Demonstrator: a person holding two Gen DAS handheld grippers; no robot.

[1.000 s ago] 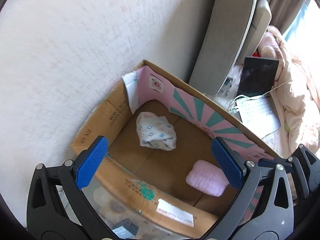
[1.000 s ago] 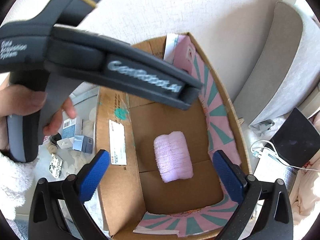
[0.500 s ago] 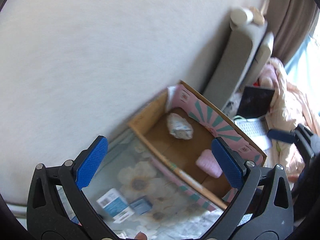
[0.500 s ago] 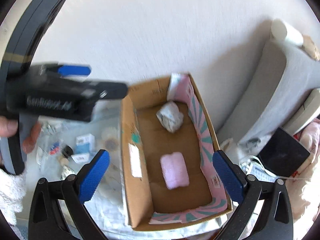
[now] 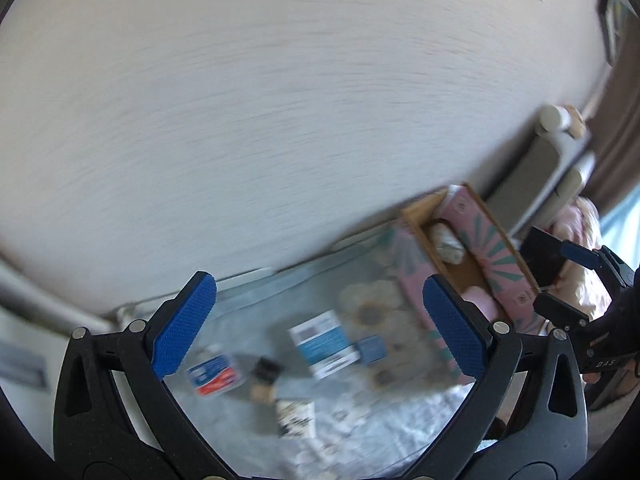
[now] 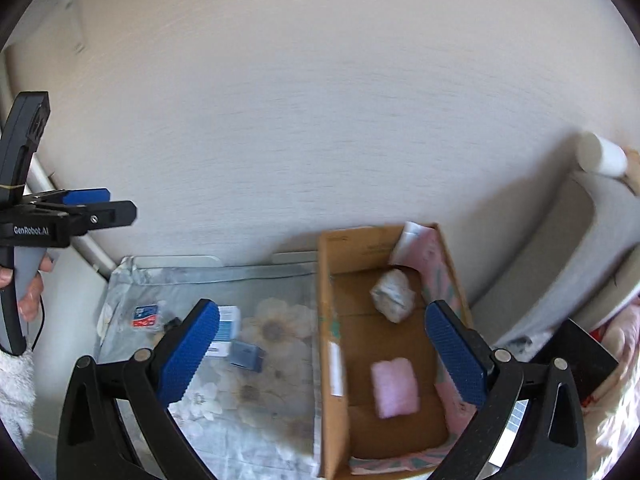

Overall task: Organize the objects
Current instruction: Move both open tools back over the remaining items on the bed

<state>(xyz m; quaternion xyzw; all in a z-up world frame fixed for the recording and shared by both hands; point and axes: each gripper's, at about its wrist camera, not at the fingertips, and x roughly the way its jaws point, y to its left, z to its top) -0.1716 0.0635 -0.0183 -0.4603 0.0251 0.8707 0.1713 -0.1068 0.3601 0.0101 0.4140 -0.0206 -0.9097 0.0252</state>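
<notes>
Cardboard, brown and lined with a pink and teal insert, makes up the open box [image 6: 326,332] I see against the wall. On the left gripper [image 6: 86,204] I read "GenRobot.AI" in the right wrist view; on the right gripper [image 5: 576,256], seen from the left, only "DAS". My left gripper's blue pads [image 5: 184,322] stand wide apart with nothing between them, and the right's [image 6: 192,348] likewise. Inside the box a pink fluffy roll [image 6: 395,387] lies with its long axis running along the box towards the wall, and a crumpled patterned cloth [image 6: 393,295] sits nearer the wall end. Outside, on the floral sheet [image 6: 260,412], a blue-and-white carton [image 5: 325,342] lies flat beside a small dark blue box [image 5: 371,349]; their print is too blurred to read. A red-and-blue packet [image 5: 214,376] lies further left.
</notes>
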